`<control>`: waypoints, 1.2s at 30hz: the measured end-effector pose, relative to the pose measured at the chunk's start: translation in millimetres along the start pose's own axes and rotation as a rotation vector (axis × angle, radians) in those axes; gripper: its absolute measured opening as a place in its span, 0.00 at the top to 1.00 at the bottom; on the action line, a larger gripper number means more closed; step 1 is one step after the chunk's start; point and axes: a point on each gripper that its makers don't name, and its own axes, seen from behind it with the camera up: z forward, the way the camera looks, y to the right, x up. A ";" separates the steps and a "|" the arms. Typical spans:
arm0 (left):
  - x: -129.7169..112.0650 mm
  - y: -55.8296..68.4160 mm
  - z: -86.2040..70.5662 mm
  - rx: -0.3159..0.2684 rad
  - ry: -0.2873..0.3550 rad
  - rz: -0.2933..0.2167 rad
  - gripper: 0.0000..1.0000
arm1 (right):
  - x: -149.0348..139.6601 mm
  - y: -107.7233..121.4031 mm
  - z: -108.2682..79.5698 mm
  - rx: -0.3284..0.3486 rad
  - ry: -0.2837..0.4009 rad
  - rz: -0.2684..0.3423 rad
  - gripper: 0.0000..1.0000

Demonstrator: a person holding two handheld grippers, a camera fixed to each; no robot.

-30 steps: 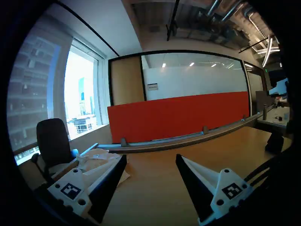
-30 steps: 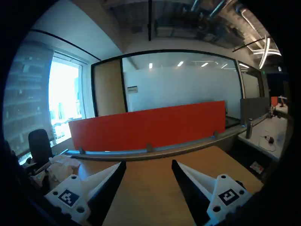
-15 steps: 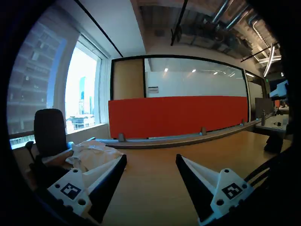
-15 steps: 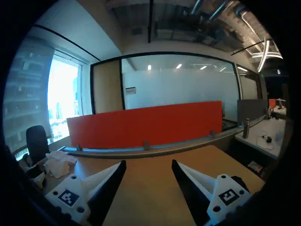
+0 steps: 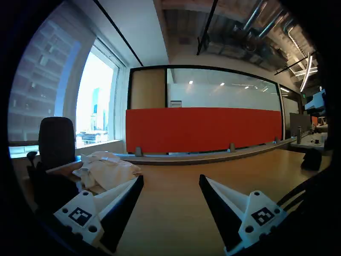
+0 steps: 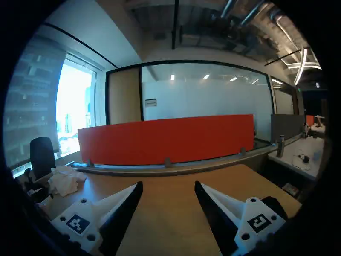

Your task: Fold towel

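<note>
One crumpled cream cloth towel (image 5: 108, 170) lies on one wooden desk (image 5: 179, 209), ahead and left of my two grippers, apart from both. My left gripper (image 5: 170, 177) and right gripper (image 6: 169, 183) stand spread, empty.

Towel (image 5: 106, 170) partly hidden behind left gripper (image 5: 170, 181) finger; dark object (image 5: 312, 158) cut off, perhaps bag.

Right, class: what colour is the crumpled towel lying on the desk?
The towel is cream-white, clearest in the left gripper view.
</note>
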 end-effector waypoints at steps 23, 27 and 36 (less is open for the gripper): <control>-21.7 -4.9 4.2 0.008 -0.015 -0.009 0.03 | -15.1 5.7 -5.8 -0.006 -0.010 -0.003 0.06; -25.0 -5.5 5.1 0.010 -0.027 -0.008 0.03 | -17.3 6.2 -6.4 -0.006 -0.013 0.000 0.06; -28.8 -5.7 6.4 0.013 -0.043 -0.008 0.03 | -15.8 9.2 -6.0 -0.003 -0.004 -0.008 0.06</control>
